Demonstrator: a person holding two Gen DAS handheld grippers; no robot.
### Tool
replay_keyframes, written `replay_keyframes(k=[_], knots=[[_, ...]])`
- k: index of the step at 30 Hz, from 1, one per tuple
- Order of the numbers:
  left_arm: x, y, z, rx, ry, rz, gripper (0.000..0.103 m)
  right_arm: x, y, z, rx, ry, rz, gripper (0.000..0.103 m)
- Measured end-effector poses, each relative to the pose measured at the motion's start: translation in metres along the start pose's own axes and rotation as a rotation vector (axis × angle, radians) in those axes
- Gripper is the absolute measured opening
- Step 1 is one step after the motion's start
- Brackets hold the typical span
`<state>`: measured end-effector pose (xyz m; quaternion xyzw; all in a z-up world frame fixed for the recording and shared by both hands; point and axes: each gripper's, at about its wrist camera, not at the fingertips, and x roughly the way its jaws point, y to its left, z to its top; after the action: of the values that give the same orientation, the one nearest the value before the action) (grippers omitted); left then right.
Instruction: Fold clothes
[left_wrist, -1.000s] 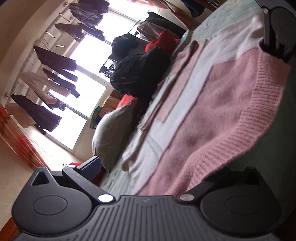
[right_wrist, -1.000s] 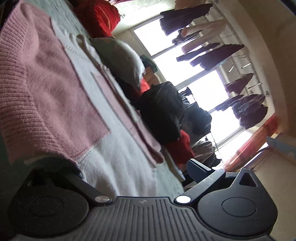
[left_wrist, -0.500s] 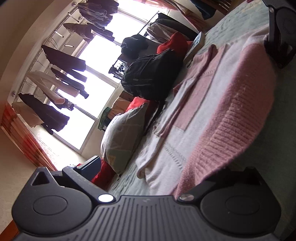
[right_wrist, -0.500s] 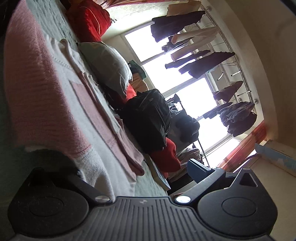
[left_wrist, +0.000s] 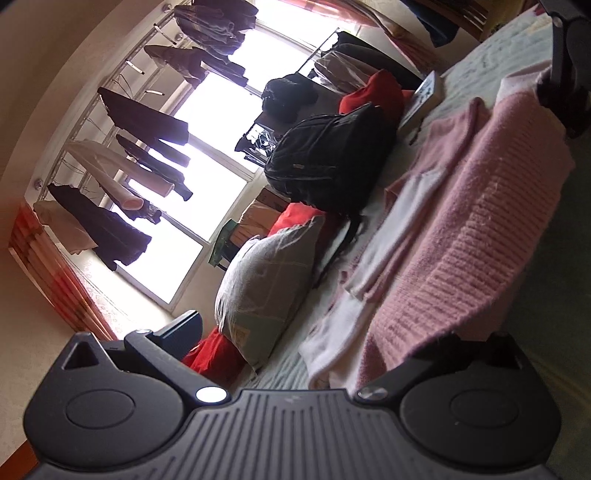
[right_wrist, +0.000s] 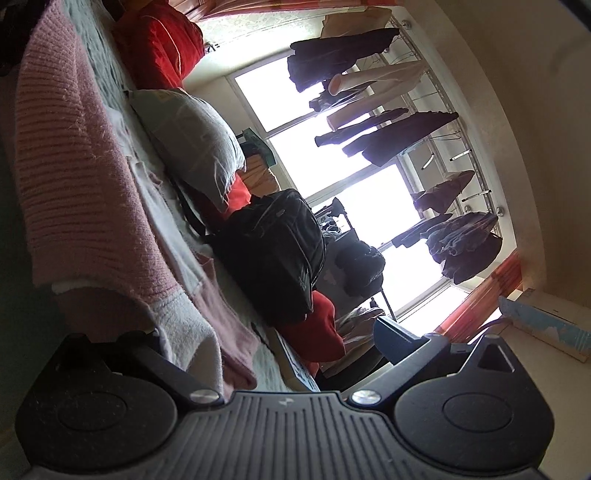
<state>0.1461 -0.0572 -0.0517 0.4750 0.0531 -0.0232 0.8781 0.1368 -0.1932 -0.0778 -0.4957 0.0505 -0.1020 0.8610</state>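
Two colours are making up the sweater (left_wrist: 480, 229): a fuzzy pink knit with a ribbed hem, and white panels showing beneath and beside it. It is lying on the pale green bedspread (left_wrist: 491, 48), its ribbed edge lifted and curving between both tools. At the left end, the left gripper (left_wrist: 388, 354) is sitting at the hem's corner, but the cloth is covering one finger, so I cannot tell whether it is clamped. At the right end, the right gripper (right_wrist: 258, 354) is meeting the white corner in the same hidden way, its grasp equally unclear. Beyond the sweater, a grey pillow (left_wrist: 266, 288) and a black backpack (left_wrist: 328, 162) are resting near the bright window (left_wrist: 207, 173).
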Motion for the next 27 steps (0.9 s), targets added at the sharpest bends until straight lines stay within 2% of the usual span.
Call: replay_keyframes(k=[27], knots=[[0.155,0.005,0.011,0.011,-0.009,0.037,0.103,0.149,0.002,0.024,-0.031,-0.014,-0.05,0.103]])
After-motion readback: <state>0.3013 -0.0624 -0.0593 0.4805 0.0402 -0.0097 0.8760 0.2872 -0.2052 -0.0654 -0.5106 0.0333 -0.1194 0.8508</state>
